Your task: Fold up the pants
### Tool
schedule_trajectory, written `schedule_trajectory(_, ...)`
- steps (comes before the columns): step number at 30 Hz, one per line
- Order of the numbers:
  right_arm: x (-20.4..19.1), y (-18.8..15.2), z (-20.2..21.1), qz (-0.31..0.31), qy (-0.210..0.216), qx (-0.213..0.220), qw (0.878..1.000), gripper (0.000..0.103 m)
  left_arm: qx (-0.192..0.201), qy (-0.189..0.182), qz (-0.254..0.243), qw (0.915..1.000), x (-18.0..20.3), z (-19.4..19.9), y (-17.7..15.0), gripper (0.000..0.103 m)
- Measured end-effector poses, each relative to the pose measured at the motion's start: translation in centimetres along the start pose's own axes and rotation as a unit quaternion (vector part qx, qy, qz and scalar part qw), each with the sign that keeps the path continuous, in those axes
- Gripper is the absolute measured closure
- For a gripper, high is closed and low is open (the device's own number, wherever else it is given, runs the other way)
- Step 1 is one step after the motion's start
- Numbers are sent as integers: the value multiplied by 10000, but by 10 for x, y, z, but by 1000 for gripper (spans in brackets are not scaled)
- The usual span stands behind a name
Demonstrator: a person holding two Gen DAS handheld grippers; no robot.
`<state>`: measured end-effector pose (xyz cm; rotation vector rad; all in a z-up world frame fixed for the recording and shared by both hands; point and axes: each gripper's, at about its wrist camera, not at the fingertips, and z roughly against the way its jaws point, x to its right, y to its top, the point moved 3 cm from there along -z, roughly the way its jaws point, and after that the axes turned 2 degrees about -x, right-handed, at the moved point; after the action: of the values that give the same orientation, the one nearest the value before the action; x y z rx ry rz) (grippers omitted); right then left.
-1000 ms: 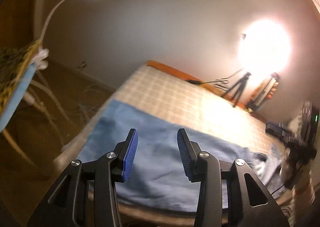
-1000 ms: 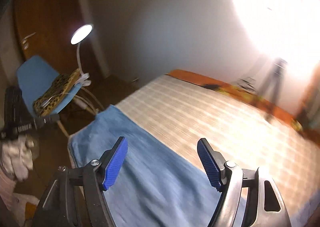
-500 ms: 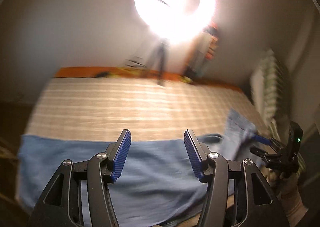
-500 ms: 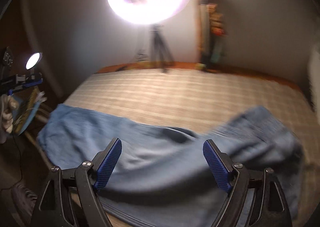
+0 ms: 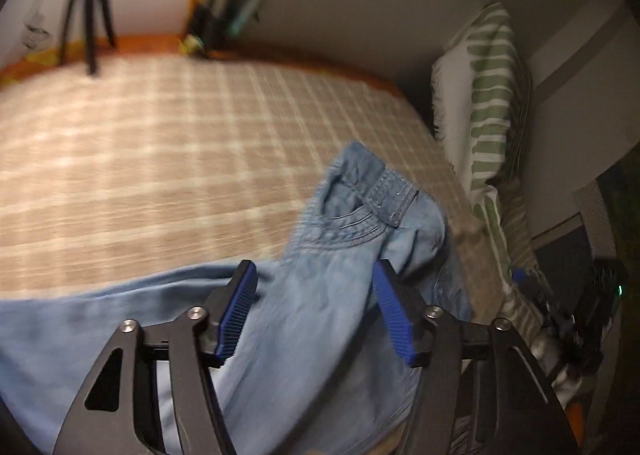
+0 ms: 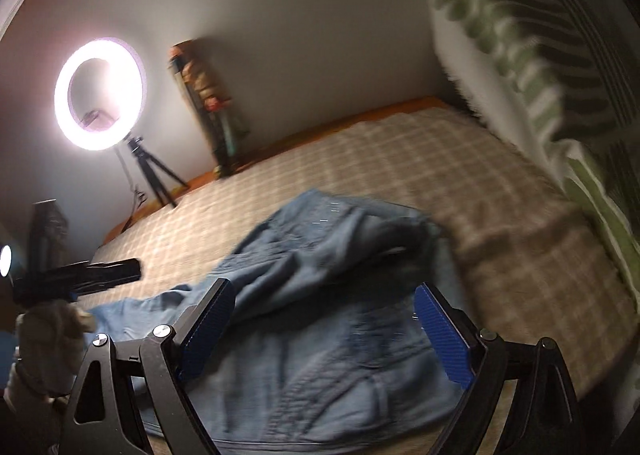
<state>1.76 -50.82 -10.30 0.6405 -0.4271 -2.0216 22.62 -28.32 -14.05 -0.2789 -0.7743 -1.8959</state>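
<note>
The light blue jeans (image 5: 336, 295) lie along the near edge of a bed with a beige checked cover (image 5: 160, 159), their waistband end bunched up toward the right, near a green-and-white striped pillow (image 5: 488, 103) standing at the bed's right side. The left gripper (image 5: 314, 315) points down over that bunched denim; its jaws are opening, part-way apart, and the cloth shows between the blue pads without either pad pressing on it. The right gripper (image 6: 324, 331) is spread wide, its jaws also opening, hanging over the rumpled waistband with nothing gripped. Only the right wrist view shows the lit ring light (image 6: 100, 95) on its tripod at the far left, and, at its left edge, a gloved hand (image 6: 44, 343) carrying the other black gripper. Only the left wrist view shows the stitched belt loop and waistband seam sharply, plus the other gripper dim at its far right edge, too dark to read.
</note>
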Motion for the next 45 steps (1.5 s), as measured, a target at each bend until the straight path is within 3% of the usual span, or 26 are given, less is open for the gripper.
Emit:
schedule_trajectory(2,12,-1,-1,-66,19,-27,10000,10,-189,-197,212,9994,0,-25,8,39)
schedule_trajectory(5,28,0,-2,-92,-24,-26,10000,10,-412,-54,345,9985,-5,-51,18,38)
schedule_trajectory(9,50,-3,-3,-193,-25,-101,9998,10,-771,-134,696,9945,-15,-80,20,38)
schedule_trajectory(13,70,-2,-3,-329,-63,-124,9994,10,-601,-117,565,9965,-9,-81,15,40)
schedule_trajectory(15,82,-2,-2,-455,-172,-105,9988,10,-524,-188,618,9965,-7,-81,14,47)
schedule_trajectory(18,96,-3,1,-689,-203,-67,9974,10,-382,-197,558,9975,-1,-87,16,80)
schedule_trajectory(24,104,1,2,-872,-192,7,9960,11,112,-115,-231,9996,37,-66,14,89)
schedule_trajectory(30,105,4,-1,-993,76,-14,9950,19,379,-56,-1345,9902,81,-41,-11,90)
schedule_trajectory(36,102,8,0,-1172,831,33,9896,18,246,85,-2569,9661,117,-49,-66,90)
schedule_trajectory(40,94,10,-3,-1232,1292,-1,9839,15,62,306,-3363,9412,134,-63,-107,90)
schedule_trajectory(45,75,9,-7,-1282,1904,-112,9732,8,-168,358,-3430,9385,130,-81,-117,90)
